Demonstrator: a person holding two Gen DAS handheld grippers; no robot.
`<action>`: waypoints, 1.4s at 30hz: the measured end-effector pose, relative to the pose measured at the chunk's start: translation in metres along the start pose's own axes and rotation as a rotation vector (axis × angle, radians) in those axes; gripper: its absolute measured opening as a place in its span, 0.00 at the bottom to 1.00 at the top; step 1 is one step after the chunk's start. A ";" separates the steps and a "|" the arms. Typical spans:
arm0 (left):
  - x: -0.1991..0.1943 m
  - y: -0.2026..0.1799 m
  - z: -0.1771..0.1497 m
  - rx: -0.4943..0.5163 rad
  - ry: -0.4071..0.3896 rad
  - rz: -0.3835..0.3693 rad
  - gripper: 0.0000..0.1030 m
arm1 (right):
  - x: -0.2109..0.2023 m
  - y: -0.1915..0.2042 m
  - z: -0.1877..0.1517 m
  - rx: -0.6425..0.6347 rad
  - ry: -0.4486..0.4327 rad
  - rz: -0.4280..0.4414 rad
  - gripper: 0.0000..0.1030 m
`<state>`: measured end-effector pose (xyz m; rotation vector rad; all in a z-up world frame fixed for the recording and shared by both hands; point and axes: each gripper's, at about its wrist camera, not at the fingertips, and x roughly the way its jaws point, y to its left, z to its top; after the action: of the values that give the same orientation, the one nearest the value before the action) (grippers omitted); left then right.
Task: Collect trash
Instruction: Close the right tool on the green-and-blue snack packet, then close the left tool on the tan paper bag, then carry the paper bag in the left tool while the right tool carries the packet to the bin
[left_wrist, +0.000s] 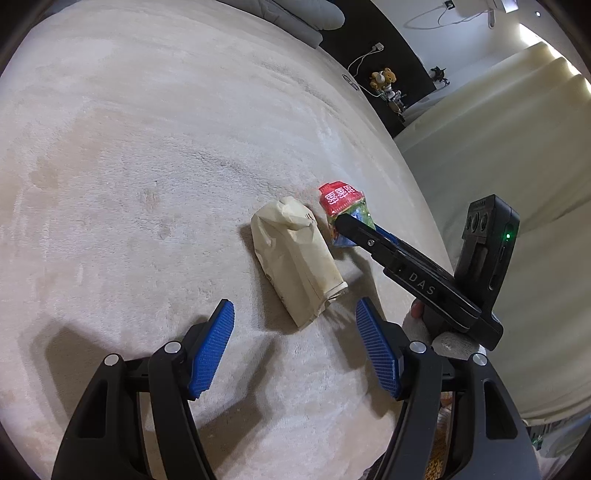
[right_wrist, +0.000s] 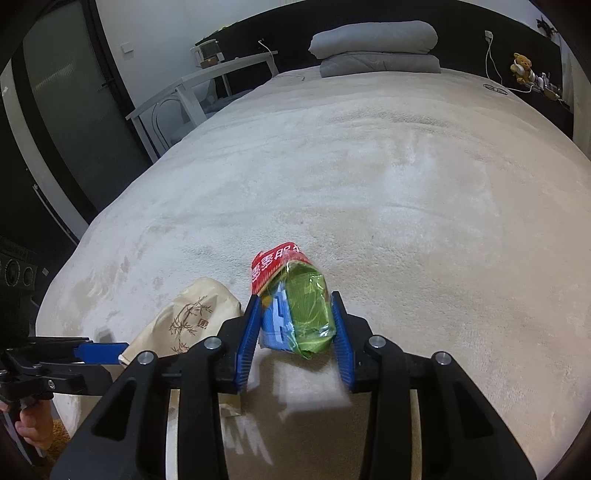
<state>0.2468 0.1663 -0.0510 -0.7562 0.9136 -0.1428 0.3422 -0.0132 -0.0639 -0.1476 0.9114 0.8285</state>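
Note:
A crumpled snack wrapper (right_wrist: 295, 299), red, green and blue, sits between the blue pads of my right gripper (right_wrist: 295, 325), which is closed on it just above the bed. In the left wrist view the wrapper (left_wrist: 341, 201) shows at the tip of the right gripper (left_wrist: 349, 229). A beige paper bag (left_wrist: 295, 258) with a bamboo print lies on the blanket just left of the wrapper; it also shows in the right wrist view (right_wrist: 192, 317). My left gripper (left_wrist: 295, 332) is open and empty, hovering just short of the bag's near end.
A cream fleece blanket (right_wrist: 406, 184) covers the bed. Folded grey bedding (right_wrist: 373, 48) lies at the head. A teddy bear (right_wrist: 521, 66) and cables sit on a dark ledge. A white chair (right_wrist: 184, 99) stands left of the bed.

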 end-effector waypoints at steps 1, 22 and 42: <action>0.000 0.000 0.001 -0.001 -0.005 -0.009 0.67 | -0.003 -0.002 0.001 0.006 -0.005 0.001 0.37; 0.047 -0.034 0.013 0.070 -0.039 0.092 0.75 | -0.042 -0.023 -0.011 0.039 -0.037 -0.015 0.37; 0.045 -0.046 0.005 0.158 -0.113 0.176 0.16 | -0.064 -0.036 -0.024 0.044 -0.043 -0.051 0.37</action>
<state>0.2875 0.1163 -0.0486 -0.5295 0.8462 -0.0159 0.3299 -0.0855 -0.0391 -0.1139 0.8808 0.7616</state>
